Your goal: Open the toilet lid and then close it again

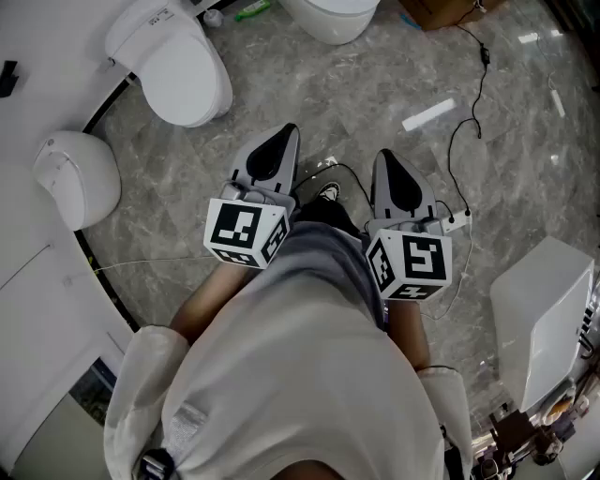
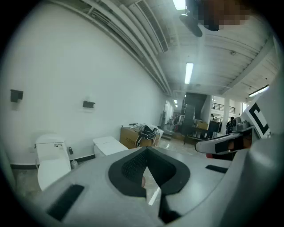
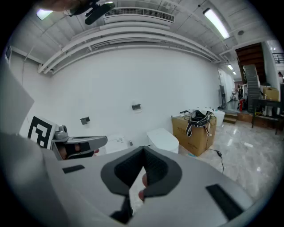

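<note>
A white toilet (image 1: 173, 61) with its lid down stands at the upper left of the head view, on the marble floor. It also shows at the left of the left gripper view as a toilet (image 2: 52, 159) against the wall. My left gripper (image 1: 289, 131) is held in front of the person, well short of that toilet, jaws together and nothing between them. My right gripper (image 1: 385, 156) hovers beside it, also shut and empty. In their own views the left gripper (image 2: 146, 150) and right gripper (image 3: 143, 148) show their pads meeting at the tip.
A second toilet (image 1: 333, 14) sits at the top centre, and a rounded white fixture (image 1: 80, 178) by the left wall. A cardboard box (image 3: 195, 133) stands further off, a white cabinet (image 1: 544, 319) at the right. Black cables (image 1: 469, 112) trail over the floor.
</note>
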Demonstrator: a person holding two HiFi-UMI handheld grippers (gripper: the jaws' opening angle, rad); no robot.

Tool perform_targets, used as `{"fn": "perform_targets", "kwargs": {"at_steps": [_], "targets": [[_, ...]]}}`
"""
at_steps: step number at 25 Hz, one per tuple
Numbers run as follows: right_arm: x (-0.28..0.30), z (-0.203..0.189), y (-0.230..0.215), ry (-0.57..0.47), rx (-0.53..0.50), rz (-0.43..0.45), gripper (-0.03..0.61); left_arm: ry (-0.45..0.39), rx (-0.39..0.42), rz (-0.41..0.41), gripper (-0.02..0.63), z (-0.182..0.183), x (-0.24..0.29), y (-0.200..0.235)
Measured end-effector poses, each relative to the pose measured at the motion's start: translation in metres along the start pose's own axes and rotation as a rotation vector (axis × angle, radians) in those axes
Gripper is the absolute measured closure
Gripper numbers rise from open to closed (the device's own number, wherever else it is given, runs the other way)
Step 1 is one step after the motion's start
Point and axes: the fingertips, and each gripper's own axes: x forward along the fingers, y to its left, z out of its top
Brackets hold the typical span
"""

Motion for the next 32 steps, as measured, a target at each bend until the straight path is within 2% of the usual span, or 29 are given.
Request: {"fn": "perform_targets", "kwargs": {"at_steps": [3, 8, 14, 23, 32], "targets": [[-0.006, -0.004, -0.004, 0.006, 0.001, 0.006, 0.569, 0.006, 0.01, 0.009, 0.606, -0.002, -0.004, -0.003], [-0.009, -0.009, -0.008, 0.006, 0.07, 0.035, 0.568, 0.01, 0.01, 0.028, 0.606, -0.002, -0.009, 0.005], [0.001, -0.009, -0.015, 0.022, 0.072, 0.028, 0.568, 0.001, -0.01, 0.032, 0.605, 0.0, 0.002, 0.017], [0.038, 0.008, -0.037, 0.054, 0.043, 0.0, 0.568, -0.041, -0.041, -0.031, 0.606, 0.021, 0.062, 0.027], [0.103, 0.042, -0.061, 0.079, 0.049, 0.003, 0.568, -0.001, -0.056, -0.059, 0.606, 0.042, 0.132, 0.049]]}}
